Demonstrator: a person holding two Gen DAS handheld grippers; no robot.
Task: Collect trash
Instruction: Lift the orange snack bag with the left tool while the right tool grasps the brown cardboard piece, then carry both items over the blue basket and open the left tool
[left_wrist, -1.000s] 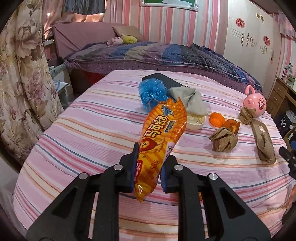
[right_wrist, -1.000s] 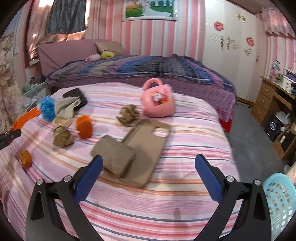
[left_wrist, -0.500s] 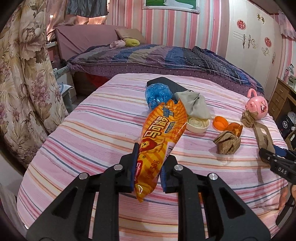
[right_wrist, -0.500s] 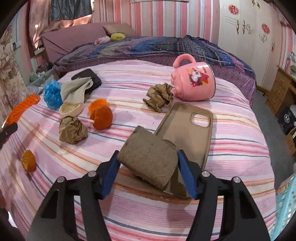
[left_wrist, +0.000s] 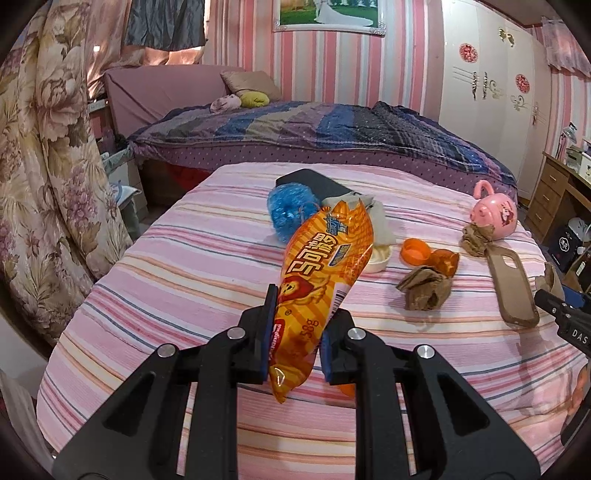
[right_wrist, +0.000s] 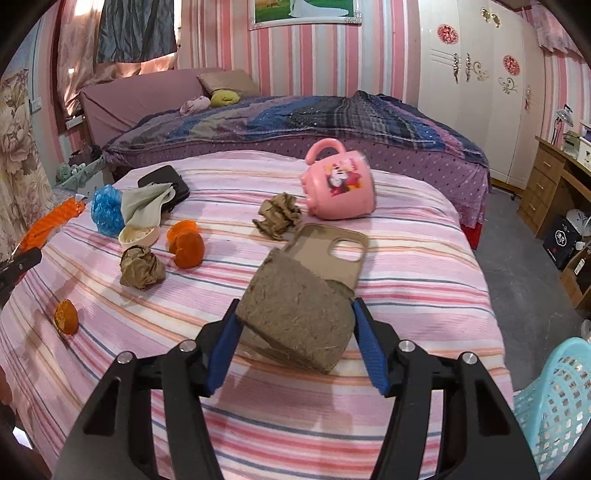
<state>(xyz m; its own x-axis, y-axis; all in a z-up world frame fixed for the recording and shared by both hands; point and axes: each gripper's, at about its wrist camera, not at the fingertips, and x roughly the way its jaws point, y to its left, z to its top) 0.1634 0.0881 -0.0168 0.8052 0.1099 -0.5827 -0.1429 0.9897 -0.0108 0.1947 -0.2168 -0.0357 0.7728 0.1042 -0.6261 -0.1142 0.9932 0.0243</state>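
My left gripper (left_wrist: 295, 326) is shut on an orange snack bag (left_wrist: 325, 266), which it holds upright above the pink striped table (left_wrist: 184, 266). My right gripper (right_wrist: 295, 334) is shut on a brown fibrous cardboard piece (right_wrist: 291, 291); both blue pads press its sides, and it hangs tilted just above the table's front. Behind it lies a tan phone case (right_wrist: 332, 251). Loose on the cloth are two crumpled brown paper balls (right_wrist: 142, 267) (right_wrist: 279, 216), orange peel pieces (right_wrist: 186, 245) (right_wrist: 66, 316) and a blue plastic wad (right_wrist: 107, 210).
A pink mug (right_wrist: 340, 184) lies on its side at the back. A grey cloth (right_wrist: 144, 206), a white lid (right_wrist: 138, 234) and a black wallet (right_wrist: 164, 181) sit at the left. A light blue basket (right_wrist: 554, 398) stands on the floor at the right. A bed lies beyond.
The right gripper went from wide open to shut on the cardboard piece and lifted it off the phone case. The left gripper, still holding the snack bag, drew back and up a little.
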